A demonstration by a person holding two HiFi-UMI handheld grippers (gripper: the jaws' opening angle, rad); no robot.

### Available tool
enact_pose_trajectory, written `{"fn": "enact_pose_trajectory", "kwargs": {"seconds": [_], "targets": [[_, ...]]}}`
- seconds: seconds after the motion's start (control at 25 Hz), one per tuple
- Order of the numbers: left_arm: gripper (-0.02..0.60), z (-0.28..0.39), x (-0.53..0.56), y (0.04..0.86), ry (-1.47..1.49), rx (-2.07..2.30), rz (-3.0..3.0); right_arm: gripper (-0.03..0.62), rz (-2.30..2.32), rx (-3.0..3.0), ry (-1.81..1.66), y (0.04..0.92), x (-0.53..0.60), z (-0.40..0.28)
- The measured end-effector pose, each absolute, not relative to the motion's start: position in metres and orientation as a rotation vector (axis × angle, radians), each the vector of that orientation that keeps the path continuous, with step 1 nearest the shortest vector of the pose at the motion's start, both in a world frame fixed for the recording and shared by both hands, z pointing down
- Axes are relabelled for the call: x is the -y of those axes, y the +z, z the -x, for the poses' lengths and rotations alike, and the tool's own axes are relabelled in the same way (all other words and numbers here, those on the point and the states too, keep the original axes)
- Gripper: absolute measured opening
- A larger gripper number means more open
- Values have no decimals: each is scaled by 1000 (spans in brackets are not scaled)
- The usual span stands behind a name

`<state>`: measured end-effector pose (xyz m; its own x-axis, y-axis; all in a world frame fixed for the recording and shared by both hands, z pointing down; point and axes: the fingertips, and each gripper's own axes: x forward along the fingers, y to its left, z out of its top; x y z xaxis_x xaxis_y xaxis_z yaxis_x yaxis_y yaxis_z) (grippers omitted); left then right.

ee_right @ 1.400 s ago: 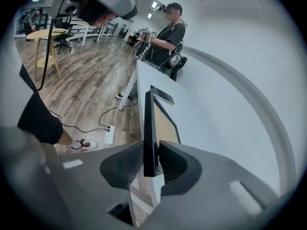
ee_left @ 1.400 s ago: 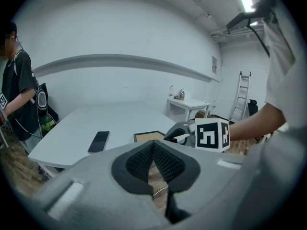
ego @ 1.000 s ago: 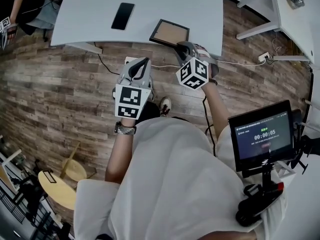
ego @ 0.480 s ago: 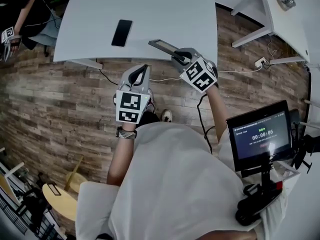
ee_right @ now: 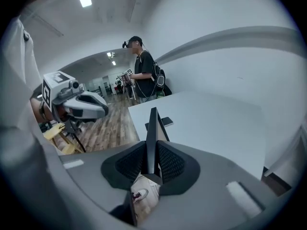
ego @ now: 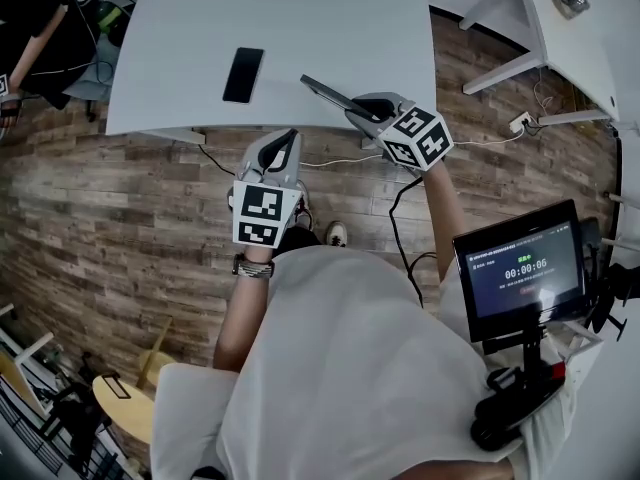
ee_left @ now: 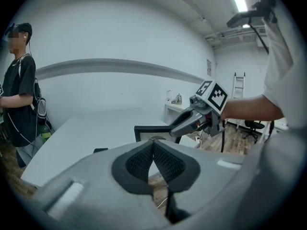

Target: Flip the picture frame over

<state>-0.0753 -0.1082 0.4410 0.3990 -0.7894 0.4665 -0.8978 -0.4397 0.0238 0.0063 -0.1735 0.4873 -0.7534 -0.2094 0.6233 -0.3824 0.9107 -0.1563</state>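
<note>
Table (ego: 300, 18): pale top, carries the work.

Picture frame (ego: 328, 94): over the table's near edge, toward its right near corner, tipped up on edge rather than lying flat. I cannot tell whether its far end touches the top.

Right gripper (ego: 362, 114): jaws narrow, pads clamped on the frame's near corner.

Left gripper (ego: 284, 144): short of the near edge, over the floor. Pads are together with nothing between them.

Phone (ego: 243, 74): flat on the table by the near edge, left of the frame and apart from it.

Progress (judgement): about halfway. The frame is gripped and stood on edge; what is left is to carry the roll through, lay it down other face up and let go.

Views:
- Head view: the frame is only a dark sliver.
- Left gripper view: shows the frame's (ee_left: 144, 131) broad side, a dark border round a pale panel. Front or back not clear.
- Right gripper view: the frame (ee_right: 152, 128) is edge-on between the pads, with the phone (ee_right: 165, 121) beyond.
</note>
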Motion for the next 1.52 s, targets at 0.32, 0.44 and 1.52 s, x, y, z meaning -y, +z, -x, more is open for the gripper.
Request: {"fn": "enact_pose_trajectory", "kwargs": {"seconds": [0.32, 0.44, 1.52], "targets": [[6, 71, 112, 443, 581, 1442, -2403, 77, -351, 2504, 590, 476, 189, -6], [6, 70, 114, 442, 580, 1436, -2401, 77, -337, 2511, 612, 472, 197, -8], [6, 88, 136, 471, 654, 1345, -2353, 89, -399, 2416, 705, 530, 298, -36]]}}
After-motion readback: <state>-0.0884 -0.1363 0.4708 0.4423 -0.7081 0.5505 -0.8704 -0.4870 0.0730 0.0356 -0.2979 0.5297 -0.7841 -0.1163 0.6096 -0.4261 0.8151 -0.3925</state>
